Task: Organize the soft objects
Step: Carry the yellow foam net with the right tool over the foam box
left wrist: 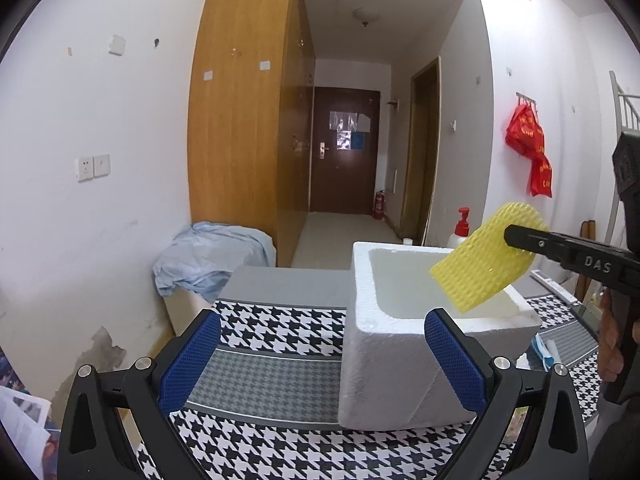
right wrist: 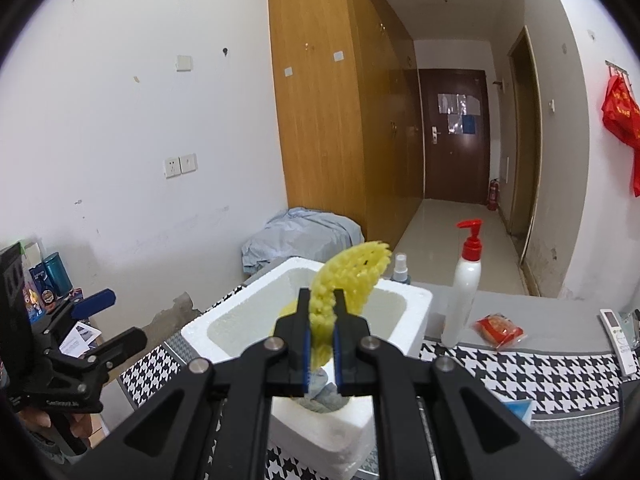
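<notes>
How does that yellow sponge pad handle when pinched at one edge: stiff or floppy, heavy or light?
Probably semi-stiff: the yellow sponge pad juts out from the right tool with only a slight curl. Likely light, since an edge pinch carries it above the foam box. Its dimpled surface should resist slipping.

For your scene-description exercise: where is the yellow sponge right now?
The yellow sponge is clamped in the right gripper, held in the air above the open white foam box, left of the pump bottle.

pump bottle (right wrist: 464,292), red packet (right wrist: 500,330) — wardrobe (right wrist: 332,120)
</notes>
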The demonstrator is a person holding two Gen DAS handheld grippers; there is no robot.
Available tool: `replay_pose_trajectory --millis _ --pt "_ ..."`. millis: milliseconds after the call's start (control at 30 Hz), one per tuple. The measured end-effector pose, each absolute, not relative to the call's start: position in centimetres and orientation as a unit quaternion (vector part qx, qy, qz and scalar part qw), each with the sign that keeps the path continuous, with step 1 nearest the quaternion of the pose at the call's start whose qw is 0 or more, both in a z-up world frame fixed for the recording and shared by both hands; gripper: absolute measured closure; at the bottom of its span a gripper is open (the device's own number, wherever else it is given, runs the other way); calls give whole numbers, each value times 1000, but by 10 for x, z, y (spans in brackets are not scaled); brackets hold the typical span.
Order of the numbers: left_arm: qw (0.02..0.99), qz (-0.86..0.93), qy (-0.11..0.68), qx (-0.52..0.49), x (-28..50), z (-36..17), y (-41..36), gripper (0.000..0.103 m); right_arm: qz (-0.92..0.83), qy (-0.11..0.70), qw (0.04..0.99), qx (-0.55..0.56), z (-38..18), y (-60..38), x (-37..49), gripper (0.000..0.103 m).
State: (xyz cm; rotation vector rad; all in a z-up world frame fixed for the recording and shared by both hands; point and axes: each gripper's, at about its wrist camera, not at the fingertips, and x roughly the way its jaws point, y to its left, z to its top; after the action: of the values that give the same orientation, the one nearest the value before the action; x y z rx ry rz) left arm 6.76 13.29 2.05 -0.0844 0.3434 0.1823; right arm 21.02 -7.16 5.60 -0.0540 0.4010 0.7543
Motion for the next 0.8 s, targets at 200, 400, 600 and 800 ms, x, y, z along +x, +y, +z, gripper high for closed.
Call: replay_pose_trajectory --millis 200,400,600,800 --pt "980 87 174 -44 67 18 139 1 364 206 908 -35 53 -57 214 92" --pt "980 84 174 -52 66 17 147 1 358 219 907 -47 47 -43 219 92" --pt "980 86 173 -54 65 15 151 1 357 228 904 -56 42 -35 223 92" --pt "979 90 174 -60 66 13 155 1 354 233 904 -63 39 -27 226 67"
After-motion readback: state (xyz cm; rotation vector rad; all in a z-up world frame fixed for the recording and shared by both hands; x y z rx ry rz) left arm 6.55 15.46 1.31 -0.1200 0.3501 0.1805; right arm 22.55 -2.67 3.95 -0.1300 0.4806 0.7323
